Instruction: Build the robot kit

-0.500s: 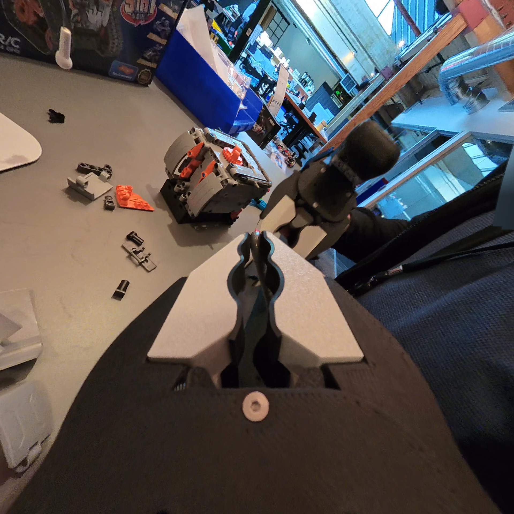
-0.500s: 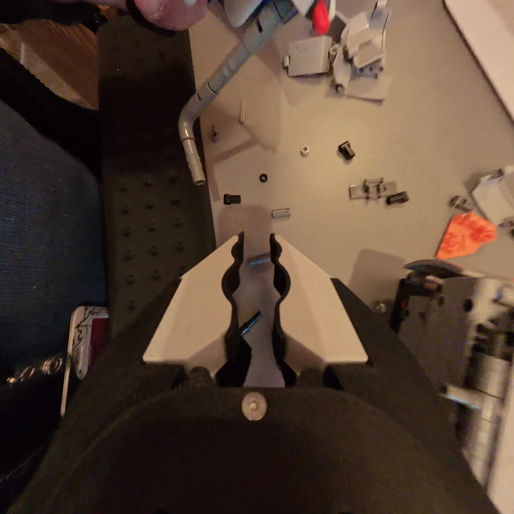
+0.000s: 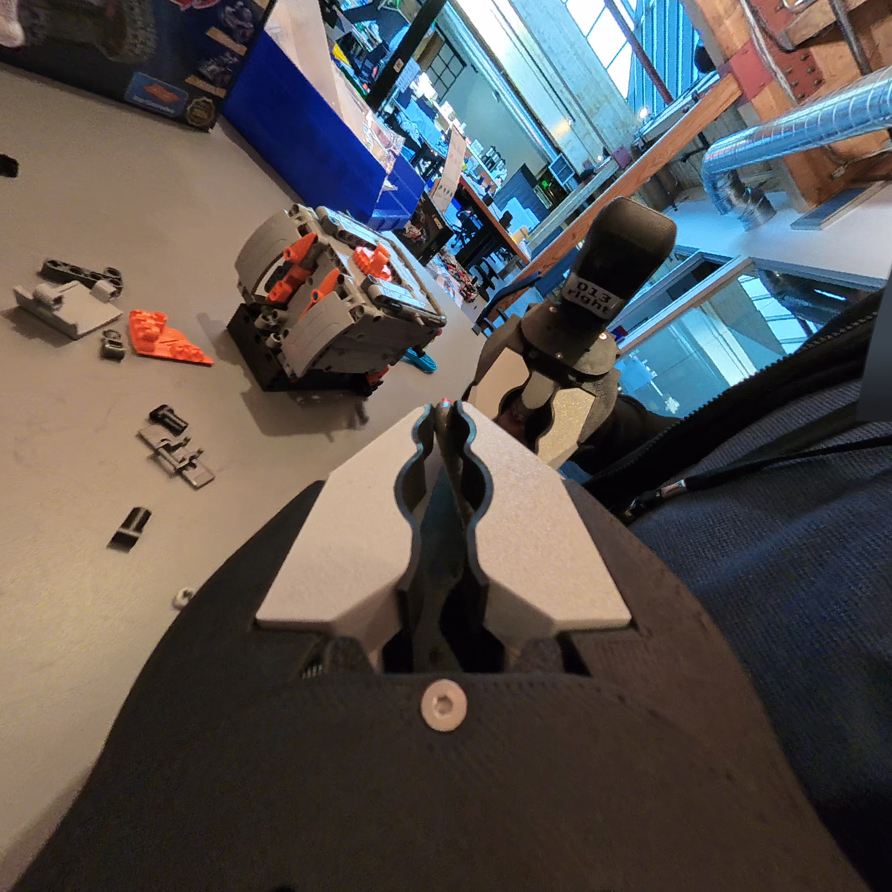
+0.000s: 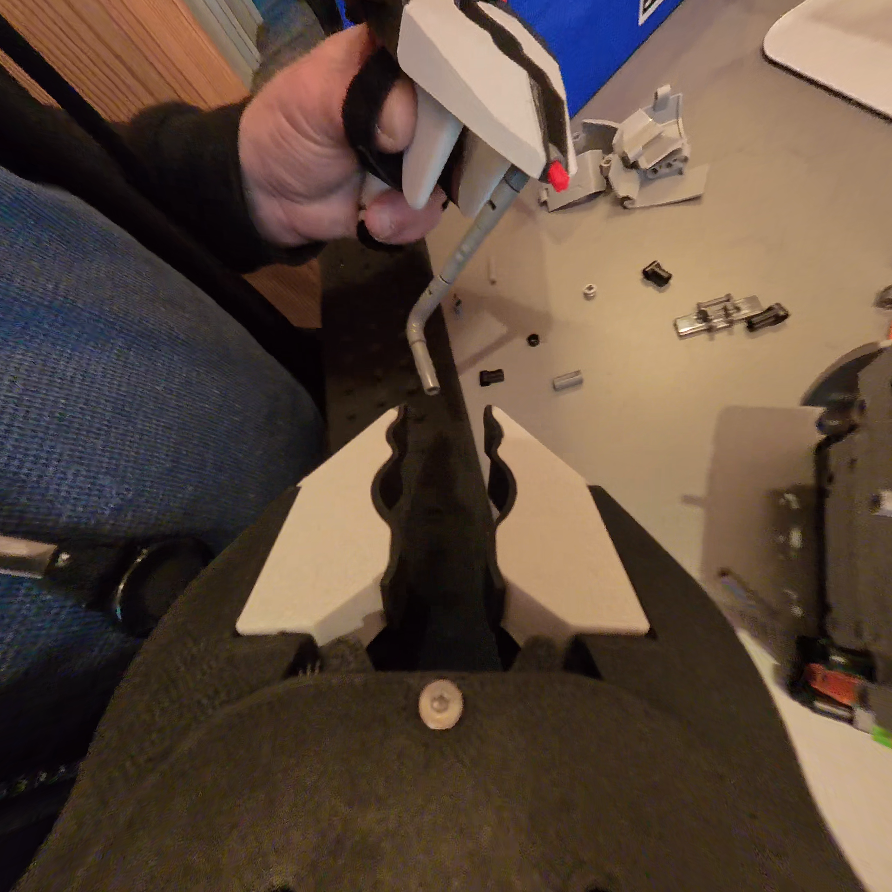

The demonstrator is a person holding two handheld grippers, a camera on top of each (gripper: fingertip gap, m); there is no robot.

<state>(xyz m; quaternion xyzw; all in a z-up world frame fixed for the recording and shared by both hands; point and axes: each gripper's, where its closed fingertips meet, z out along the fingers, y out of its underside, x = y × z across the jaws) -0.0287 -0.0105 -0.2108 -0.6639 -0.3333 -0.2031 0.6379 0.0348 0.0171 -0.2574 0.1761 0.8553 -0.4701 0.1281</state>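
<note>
My left gripper (image 3: 444, 410) is shut on a thin grey bent tube (image 4: 453, 275) with a red tip (image 3: 444, 400). In the right wrist view a hand (image 4: 309, 159) holds the left gripper (image 4: 555, 159) high at the table's edge, and the tube hangs down from it. The tube's free end (image 4: 429, 381) is just above and ahead of my right gripper (image 4: 444, 415), which is open and empty. The right gripper also shows in the left wrist view (image 3: 536, 405), close behind my left fingertips.
A grey, black and orange brick model (image 3: 333, 309) stands on the grey table. An orange wedge plate (image 3: 164, 338), grey panels (image 4: 637, 159) and small loose pins (image 4: 719, 316) lie about. A blue box (image 3: 299, 111) is behind. A blue-clad leg (image 4: 120, 386) is at the table's edge. The gap from one gripper's tips to the other's is roughly 9 cm.
My right gripper has drawn back from the table to its edge and its jaws stand wider. The left gripper with the tube is now closer to it.
</note>
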